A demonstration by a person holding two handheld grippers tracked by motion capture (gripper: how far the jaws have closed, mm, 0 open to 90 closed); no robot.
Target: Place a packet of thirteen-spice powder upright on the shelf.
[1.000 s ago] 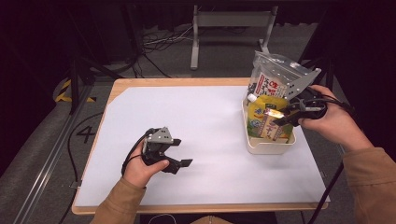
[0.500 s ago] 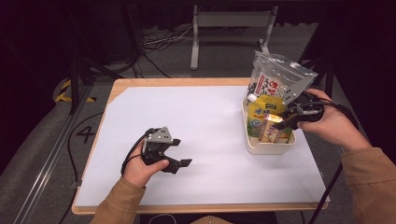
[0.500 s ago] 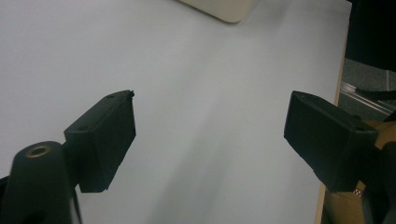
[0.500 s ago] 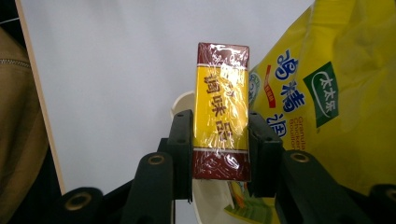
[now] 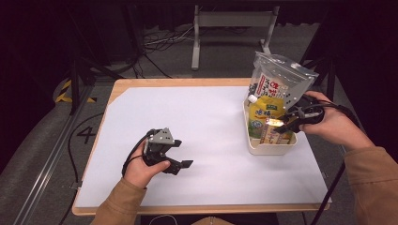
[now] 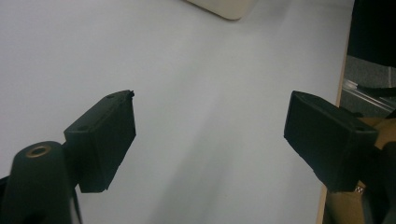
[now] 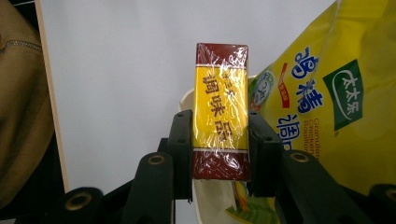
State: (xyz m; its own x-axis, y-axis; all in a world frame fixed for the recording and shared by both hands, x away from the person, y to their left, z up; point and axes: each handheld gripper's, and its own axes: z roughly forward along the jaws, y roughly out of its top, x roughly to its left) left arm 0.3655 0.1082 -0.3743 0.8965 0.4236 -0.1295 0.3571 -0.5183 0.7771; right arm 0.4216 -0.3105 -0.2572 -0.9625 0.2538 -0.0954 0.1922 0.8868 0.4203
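While the left gripper [image 5: 180, 165] rests low over the near left part of the white table [image 5: 197, 122], its jaws stand wide apart with nothing between them — the left gripper view looks along both black jaws at bare white surface, with the rounded corner of the cream tub [image 6: 227, 7] just showing at the top edge. The right gripper [image 5: 283, 124], held in the person's right hand [image 5: 328, 124], is clamped on a small yellow-and-maroon box [image 7: 221, 111] wrapped in clear film. In the right gripper view the two pads press the box's long sides, the box stands upright between them, and its upper end rises above the jaw tips. Seen from the high view, the box [image 5: 273, 123] is at the right part of the cream tub [image 5: 263, 149], which sits near the table's right edge; whether the box's lower end touches the tub's contents or hangs clear of them cannot be told. Just beside the box lies a yellow pouch [image 7: 327, 102] with blue lettering and a green logo, leaning in the tub — from above it shows with a white cap at its upper left [image 5: 263, 112]. Behind it a larger clear-and-white bag [image 5: 277, 82] with red print stands upright at the tub's far end. The person's tan sleeves [image 5: 375, 183] come in from the bottom edge on both sides.
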